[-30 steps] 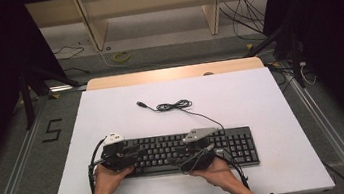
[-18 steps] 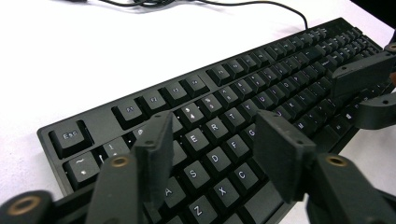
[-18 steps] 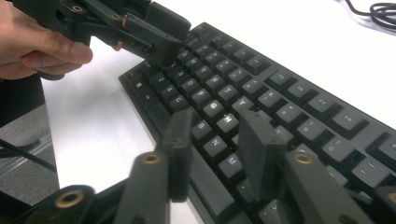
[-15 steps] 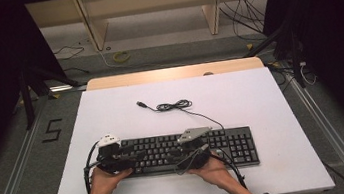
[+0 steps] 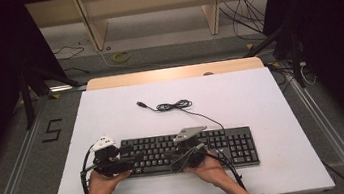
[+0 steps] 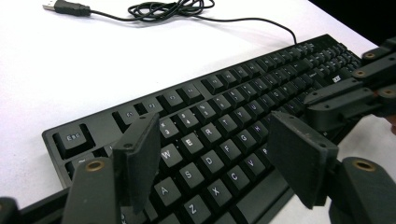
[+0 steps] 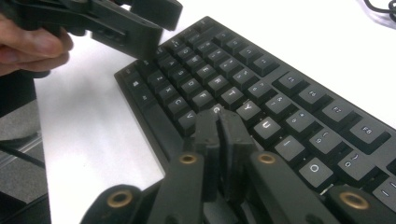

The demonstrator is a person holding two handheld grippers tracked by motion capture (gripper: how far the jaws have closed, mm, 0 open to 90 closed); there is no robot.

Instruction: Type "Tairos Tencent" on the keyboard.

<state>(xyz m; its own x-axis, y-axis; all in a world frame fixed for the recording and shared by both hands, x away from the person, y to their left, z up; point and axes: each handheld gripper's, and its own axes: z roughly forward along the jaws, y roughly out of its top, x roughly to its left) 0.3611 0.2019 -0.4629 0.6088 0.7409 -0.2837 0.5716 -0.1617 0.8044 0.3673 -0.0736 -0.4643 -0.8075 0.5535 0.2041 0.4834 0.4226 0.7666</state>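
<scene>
A black keyboard (image 5: pixel 227 145) lies flat near the front of the white table (image 5: pixel 260 95). My left gripper (image 5: pixel 135 158) hovers over its left end. Its jaws (image 6: pixel 212 140) stand wide apart above the letter keys with nothing between them, and they have just been opening. My right gripper (image 5: pixel 172 157) is over the keyboard's middle. Its jaws (image 7: pixel 218 116) are shut together with nothing between them, their tips just above the G and H keys, and they have just been closing. The two grippers point toward each other; the right gripper (image 6: pixel 313 100) and the left gripper (image 7: pixel 156 28) also show in each other's views.
The keyboard's thin black cable (image 5: pixel 173 106) runs back to a loose coil with a USB plug (image 5: pixel 141 104) at mid-table. A wooden strip (image 5: pixel 172 73) borders the table's far edge. Metal rails (image 5: pixel 17 183) run along the floor on both sides.
The left gripper's jaws have spread apart and the right gripper's jaws have come together. Both hands stay in nearly the same place over the keyboard.
</scene>
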